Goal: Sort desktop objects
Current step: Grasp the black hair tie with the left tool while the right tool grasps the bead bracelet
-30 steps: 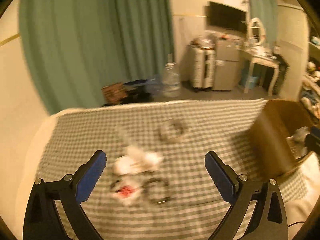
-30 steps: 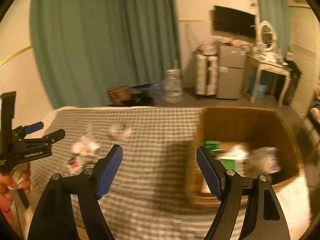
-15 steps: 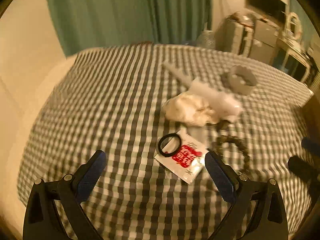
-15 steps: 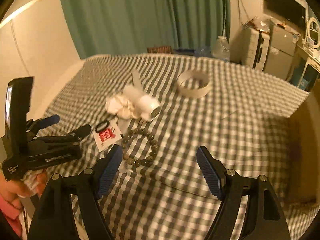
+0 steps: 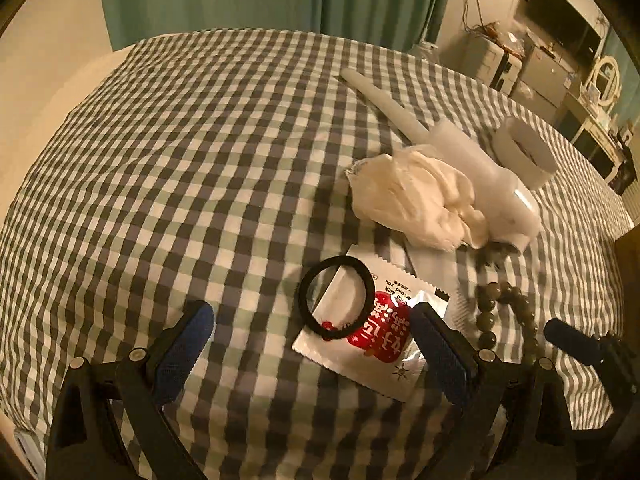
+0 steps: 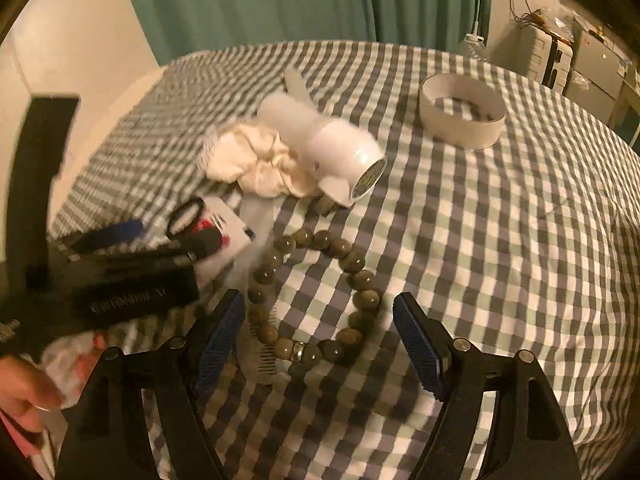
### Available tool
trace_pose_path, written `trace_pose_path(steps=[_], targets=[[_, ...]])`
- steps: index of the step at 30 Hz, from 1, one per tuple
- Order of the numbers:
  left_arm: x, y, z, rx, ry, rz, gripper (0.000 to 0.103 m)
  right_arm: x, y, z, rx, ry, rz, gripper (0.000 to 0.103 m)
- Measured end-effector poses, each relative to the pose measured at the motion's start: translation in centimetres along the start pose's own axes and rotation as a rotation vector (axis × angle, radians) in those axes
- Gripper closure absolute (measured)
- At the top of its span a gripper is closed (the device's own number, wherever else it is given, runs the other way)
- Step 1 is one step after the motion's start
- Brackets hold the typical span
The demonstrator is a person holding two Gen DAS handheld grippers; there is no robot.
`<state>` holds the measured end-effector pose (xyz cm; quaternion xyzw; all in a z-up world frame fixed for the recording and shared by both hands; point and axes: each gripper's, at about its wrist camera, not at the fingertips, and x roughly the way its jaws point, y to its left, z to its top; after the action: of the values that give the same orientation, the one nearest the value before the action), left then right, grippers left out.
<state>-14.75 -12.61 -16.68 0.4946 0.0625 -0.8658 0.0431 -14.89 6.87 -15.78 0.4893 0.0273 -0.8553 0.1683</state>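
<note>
Two claws, both spread wide and empty, are poised over the small clutter on the checked cloth (image 5: 168,168).

Beads (image 6: 316,292) are ringed directly ahead of the right claw (image 6: 318,346), their near arc lying between its pads, so that claw is judged nearer. Just left of the beads a sachet (image 5: 372,328) lies flat with a black ring (image 5: 337,297) on top, between the pads of the left claw (image 5: 314,354). Beyond the beads are found a scrunchie (image 6: 256,160), a lint roller (image 6: 332,148) and, farther right, a tape ring (image 6: 460,116).
</note>
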Motion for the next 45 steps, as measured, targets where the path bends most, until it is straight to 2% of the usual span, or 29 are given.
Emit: trace_pose_path(steps=[2, 4, 6, 8, 10, 12, 15, 18, 25, 32, 35, 40, 45], targets=[[0.2, -0.1, 0.0, 0.005, 0.006, -0.001, 0.006, 0.9, 0.0, -0.1, 0.01, 0.026, -0.007, 0.034], [-0.2, -0.1, 0.1, 0.009, -0.011, -0.02, 0.023, 1.0, -0.2, -0.2, 0.029, 0.012, 0.005, 0.041], [-0.5, -0.2, 0.3, 0.008, -0.019, -0.04, 0.051, 0.9, -0.3, -0.1, 0.025, 0.011, 0.007, 0.059], [-0.8, -0.1, 0.2, -0.004, -0.02, -0.065, 0.061, 0.7, -0.6, -0.1, 0.035, 0.012, 0.008, 0.073], [-1.1, 0.4, 0.3, -0.026, -0.028, -0.077, 0.067, 0.3, -1.2, -0.3, 0.06, 0.008, 0.022, 0.079], [-1.5, 1.1, 0.2, -0.057, -0.031, -0.094, 0.076, -0.5, -1.7, -0.4, 0.082, -0.006, 0.028, 0.091], [-1.9, 1.7, 0.3, -0.085, -0.041, -0.104, 0.089, -1.3, -1.9, -0.5, 0.064, -0.002, -0.022, 0.091], [-2.2, 2.0, 0.2, -0.107, -0.03, -0.125, 0.091, -1.8, -2.2, -0.9, 0.064, 0.011, -0.029, 0.091], [-2.3, 1.6, 0.2, -0.091, -0.03, -0.1, 0.092, -2.3, -2.9, -1.2, 0.101, 0.001, 0.014, 0.091], [-0.8, 1.6, 0.2, -0.096, 0.001, -0.079, 0.092, 0.4, -3.4, -1.1, 0.156, 0.066, 0.032, 0.091], [-1.1, 1.6, 0.3, -0.088, -0.035, -0.068, 0.099, 0.4, -2.8, -1.0, 0.126, 0.057, 0.002, 0.091], [-3.8, 1.3, 0.5, -0.057, -0.152, -0.08, 0.099, -2.0, -1.2, -0.7, 0.044, 0.018, -0.078, 0.091], [-5.9, -0.7, 0.6, 0.022, -0.182, -0.099, 0.099, -5.9, -1.5, 0.7, 0.037, -0.067, -0.082, 0.091]])
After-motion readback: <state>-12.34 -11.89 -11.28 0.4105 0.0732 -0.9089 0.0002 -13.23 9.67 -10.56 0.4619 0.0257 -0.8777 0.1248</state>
